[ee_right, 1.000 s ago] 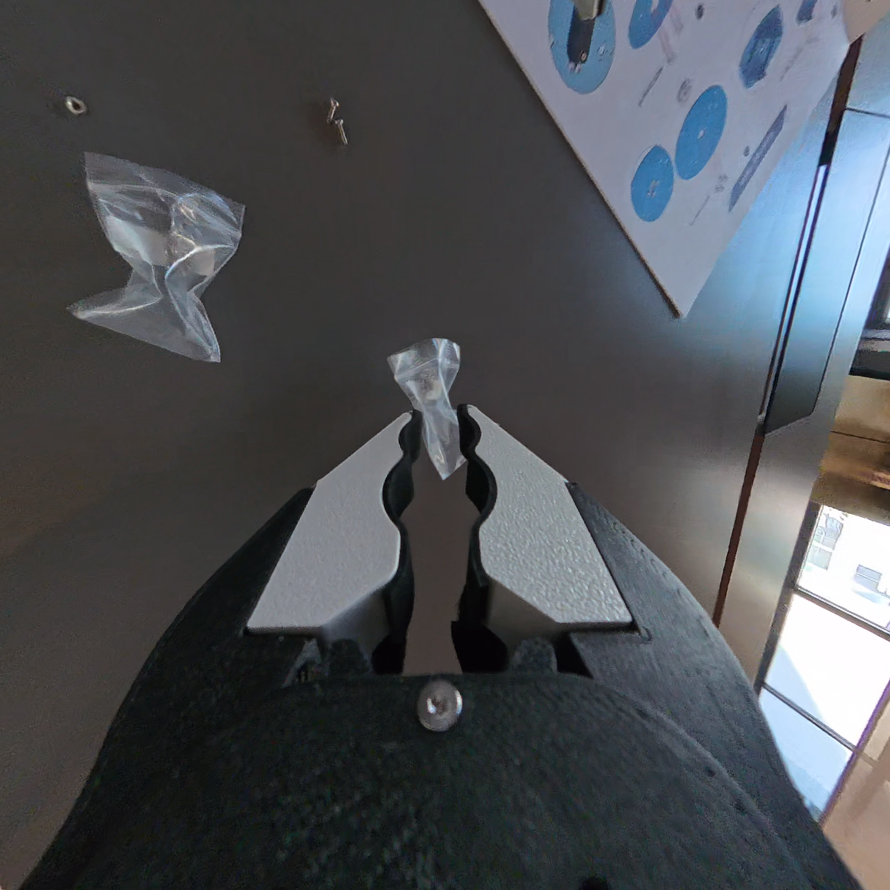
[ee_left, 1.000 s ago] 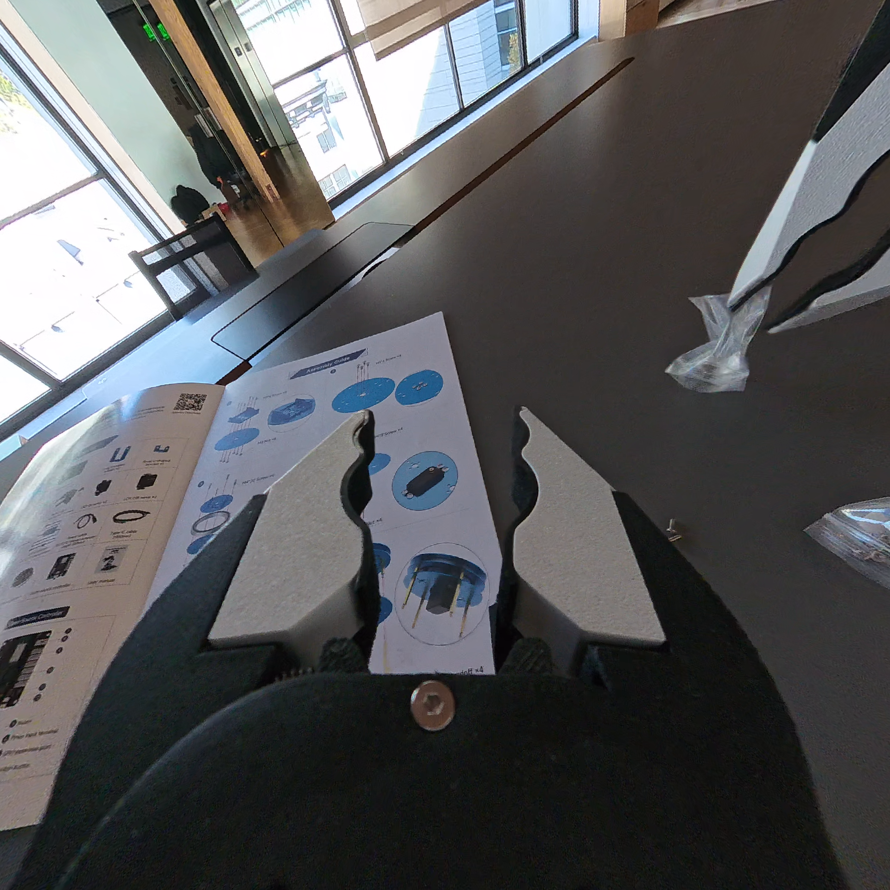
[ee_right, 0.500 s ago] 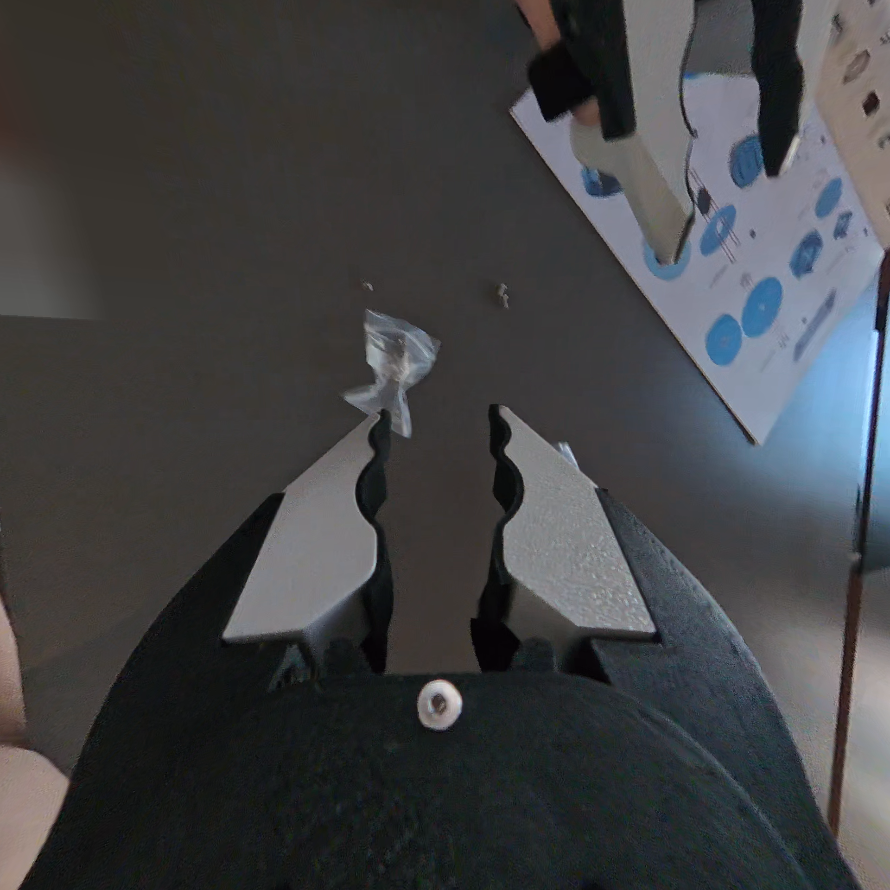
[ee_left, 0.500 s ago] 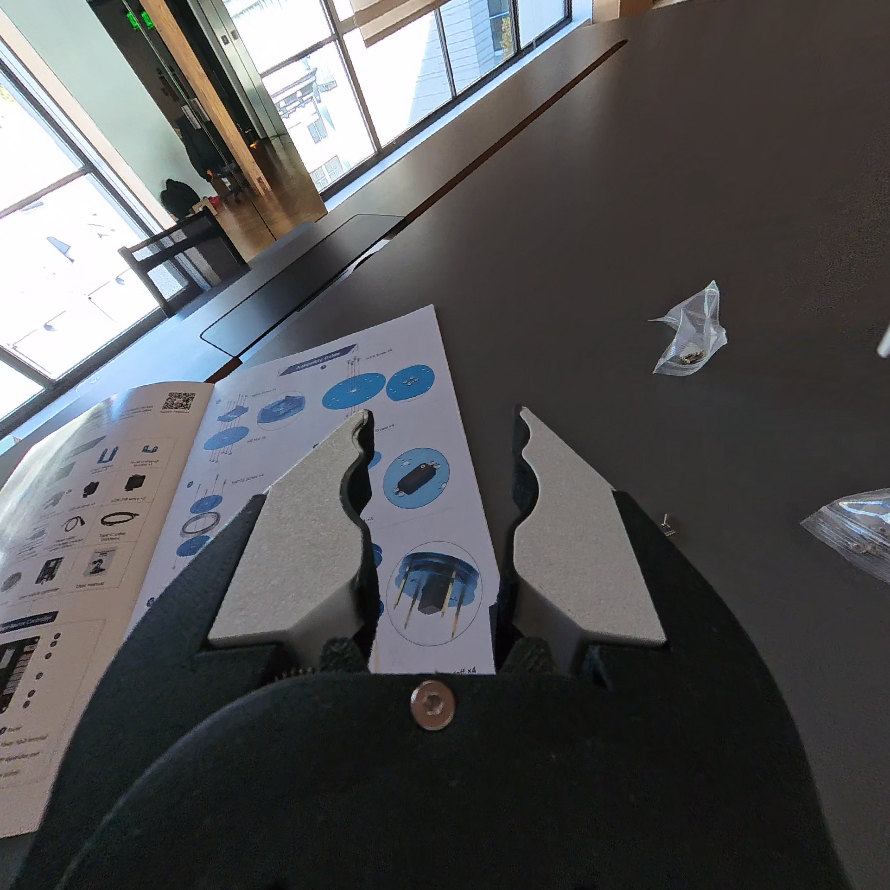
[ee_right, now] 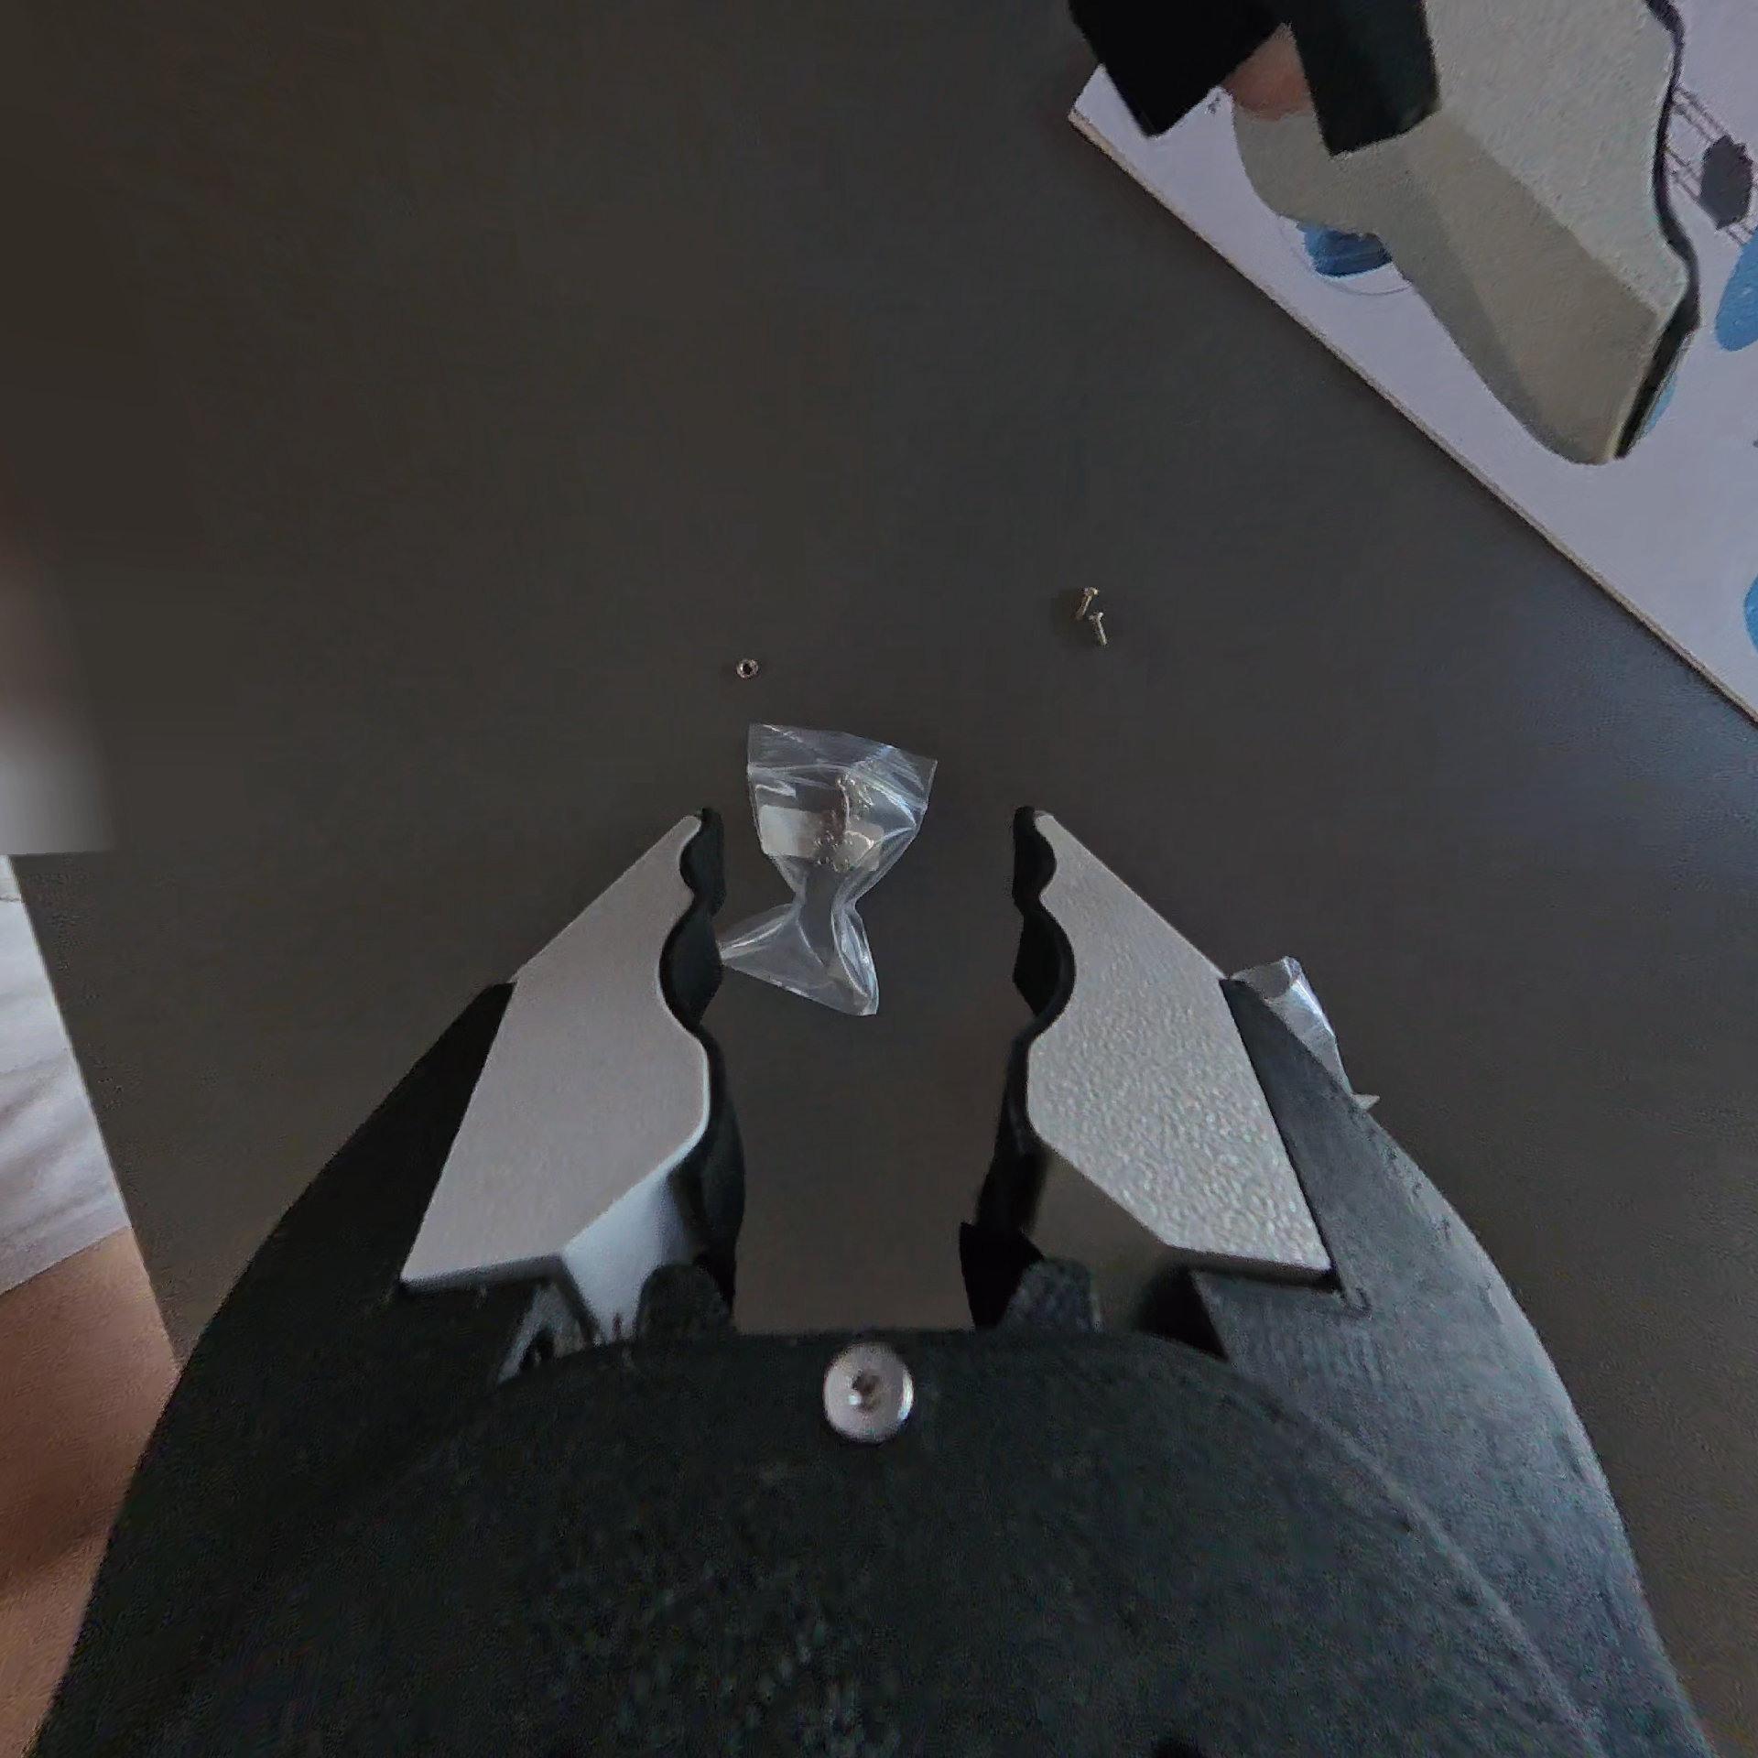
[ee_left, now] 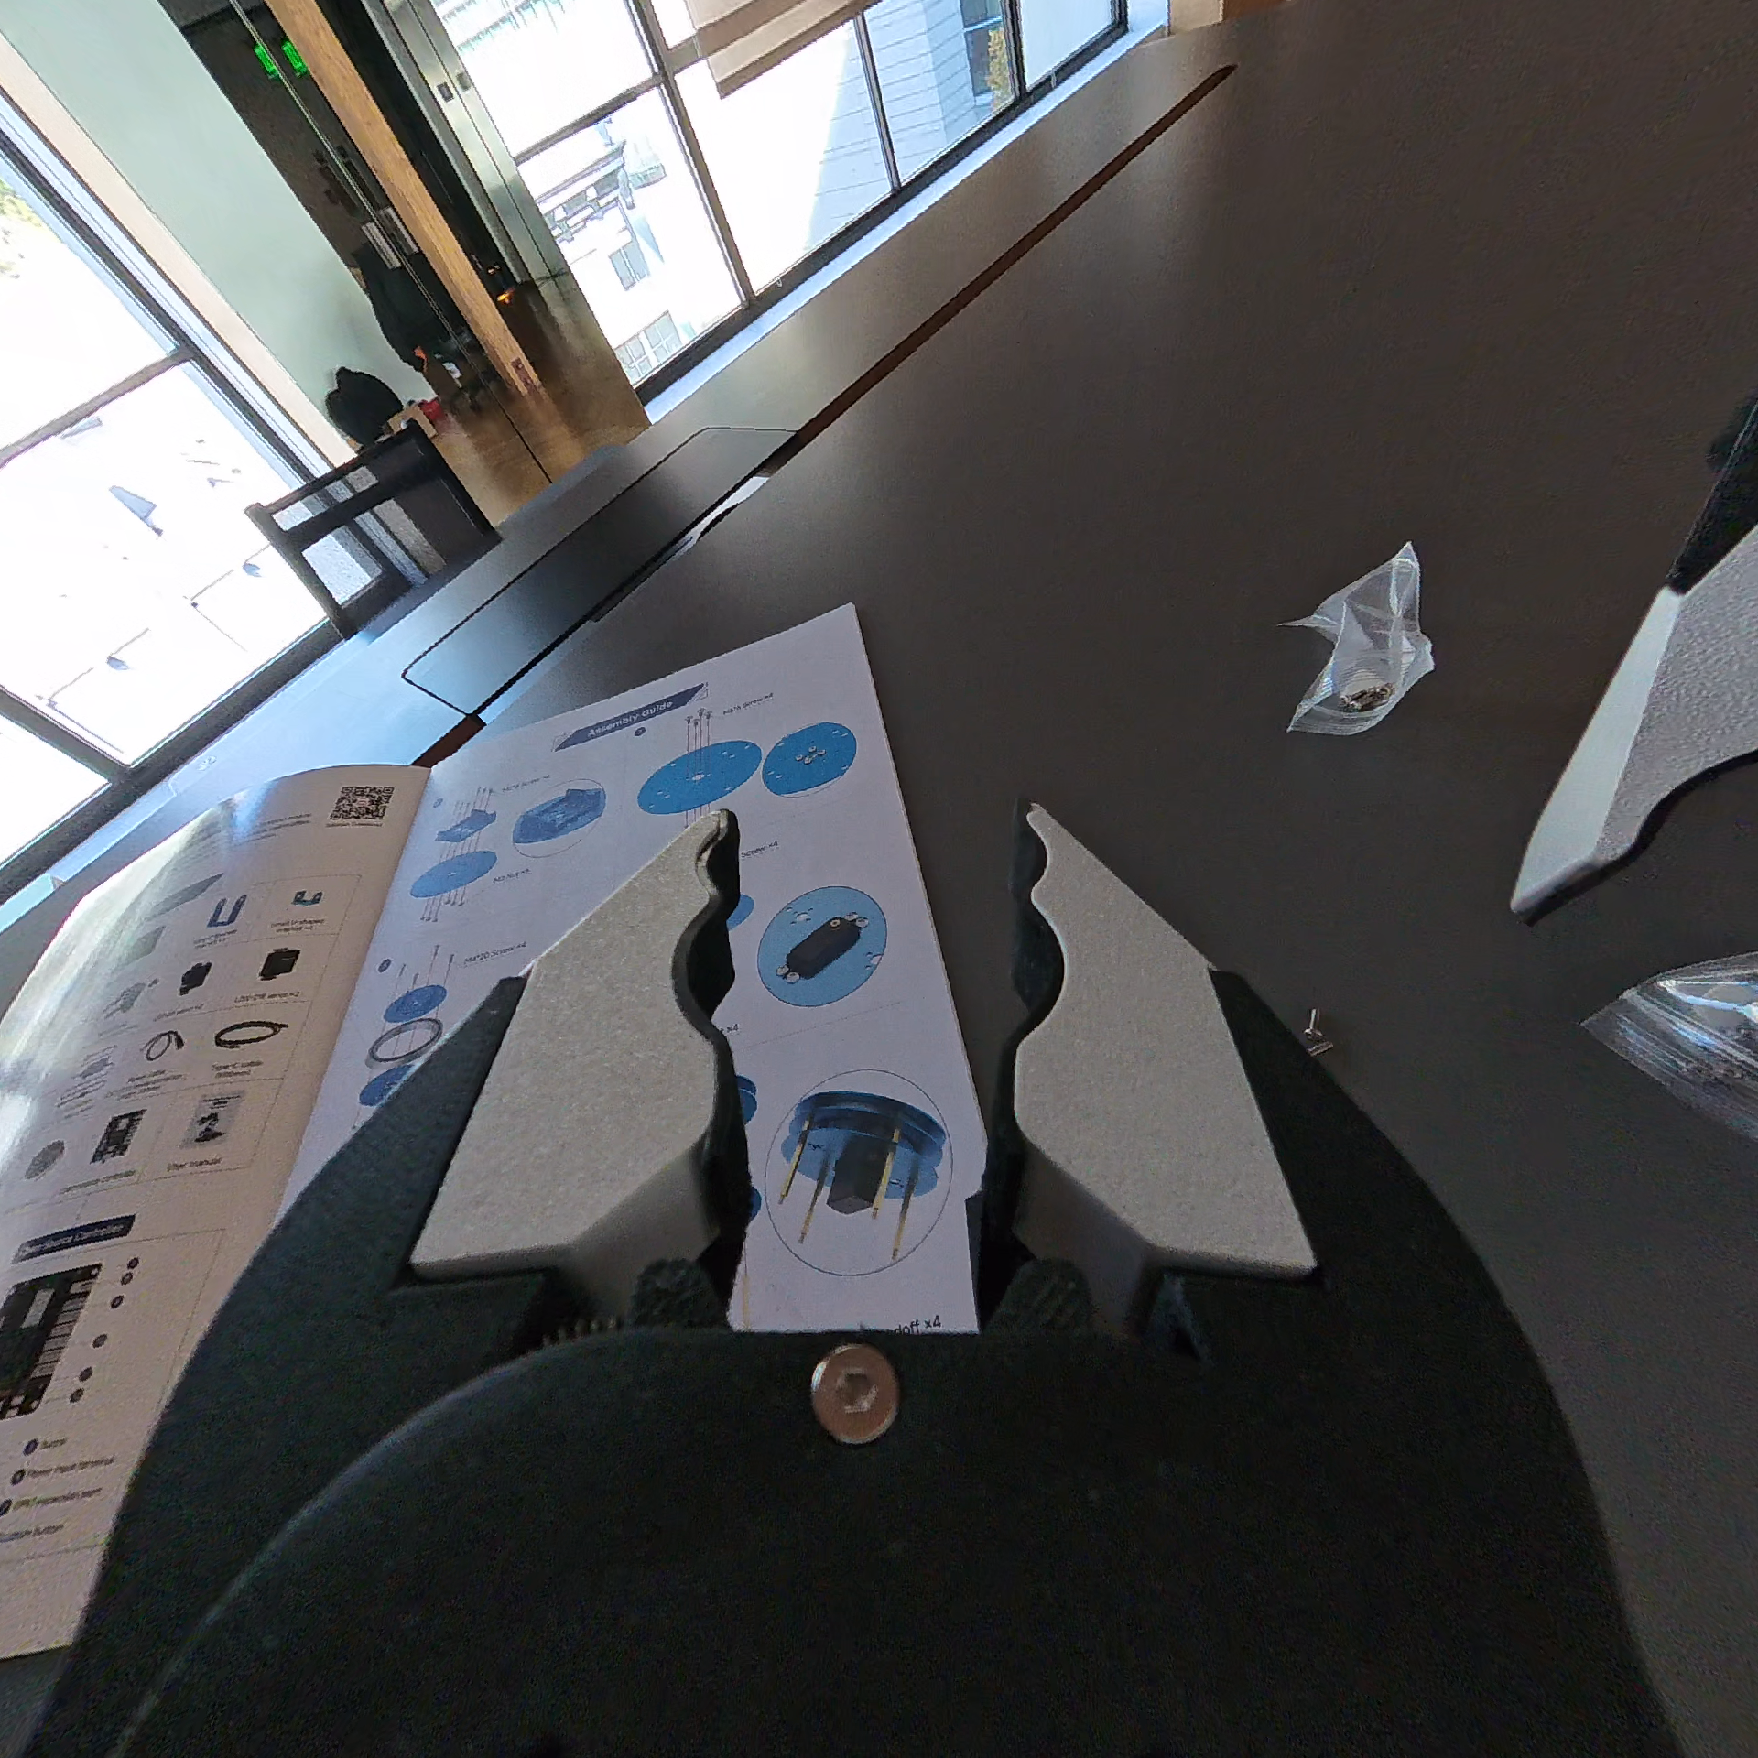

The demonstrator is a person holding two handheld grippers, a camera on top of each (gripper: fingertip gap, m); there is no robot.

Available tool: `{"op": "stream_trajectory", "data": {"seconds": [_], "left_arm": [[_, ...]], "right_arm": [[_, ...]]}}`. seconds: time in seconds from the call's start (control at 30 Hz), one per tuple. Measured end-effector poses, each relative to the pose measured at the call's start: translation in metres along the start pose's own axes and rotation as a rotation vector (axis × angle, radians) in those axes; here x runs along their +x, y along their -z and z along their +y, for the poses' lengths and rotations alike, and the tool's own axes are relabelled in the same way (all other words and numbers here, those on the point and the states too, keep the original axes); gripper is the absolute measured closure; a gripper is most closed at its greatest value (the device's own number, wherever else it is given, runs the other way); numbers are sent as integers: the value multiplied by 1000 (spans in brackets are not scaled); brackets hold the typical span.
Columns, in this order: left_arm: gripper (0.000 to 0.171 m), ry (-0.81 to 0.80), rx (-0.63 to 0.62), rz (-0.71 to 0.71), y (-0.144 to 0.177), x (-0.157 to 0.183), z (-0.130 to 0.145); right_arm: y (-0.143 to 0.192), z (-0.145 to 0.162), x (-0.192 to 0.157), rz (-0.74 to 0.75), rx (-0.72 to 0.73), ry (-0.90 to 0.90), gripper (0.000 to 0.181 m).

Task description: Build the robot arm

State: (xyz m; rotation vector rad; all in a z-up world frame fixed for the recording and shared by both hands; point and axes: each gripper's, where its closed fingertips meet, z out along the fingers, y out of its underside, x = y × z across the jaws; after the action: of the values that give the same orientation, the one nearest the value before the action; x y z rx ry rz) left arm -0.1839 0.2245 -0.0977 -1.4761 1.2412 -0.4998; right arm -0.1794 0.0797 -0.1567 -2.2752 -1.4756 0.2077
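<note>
My right gripper (ee_right: 861,818) is open and hangs above the dark table (ee_right: 476,380). A twisted clear bag (ee_right: 828,856) with small metal parts lies on the table between its fingertips, untouched. A second small clear bag (ee_right: 1279,989) peeks out behind its right finger; it also shows in the left wrist view (ee_left: 1360,656). My left gripper (ee_left: 877,818) is open and empty above an open instruction booklet (ee_left: 837,761) with blue diagrams. It also shows in the right wrist view (ee_right: 1474,238), at the top right above the booklet (ee_right: 1522,495).
Two loose screws (ee_right: 1089,604) and a small nut (ee_right: 749,669) lie on the table beyond the bag. The screws also show in the left wrist view (ee_left: 1318,1032). A person's arm (ee_right: 57,1332) is at the lower left. A chair (ee_left: 361,514) and windows stand beyond the table.
My right gripper opened and let go of the small clear bag, which now lies on the table. It then pulled back over the twisted bag. My left gripper barely moved.
</note>
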Motion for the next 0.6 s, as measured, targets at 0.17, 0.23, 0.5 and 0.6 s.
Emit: {"op": "stream_trajectory", "data": {"seconds": [0.17, 0.23, 0.5, 0.6], "left_arm": [[116, -13, -2, -4, 0, 0, 0], [116, -22, -6, -7, 0, 1, 1], [117, -41, -2, -13, 0, 2, 0], [117, -43, -4, -11, 0, 3, 0]], "right_arm": [[-2, 3, -6, -38, -17, 0, 135], [-3, 4, -6, -42, -23, 4, 140], [-3, 3, -11, -75, -16, 29, 156], [-2, 4, -8, -37, -31, 81, 156]]}}
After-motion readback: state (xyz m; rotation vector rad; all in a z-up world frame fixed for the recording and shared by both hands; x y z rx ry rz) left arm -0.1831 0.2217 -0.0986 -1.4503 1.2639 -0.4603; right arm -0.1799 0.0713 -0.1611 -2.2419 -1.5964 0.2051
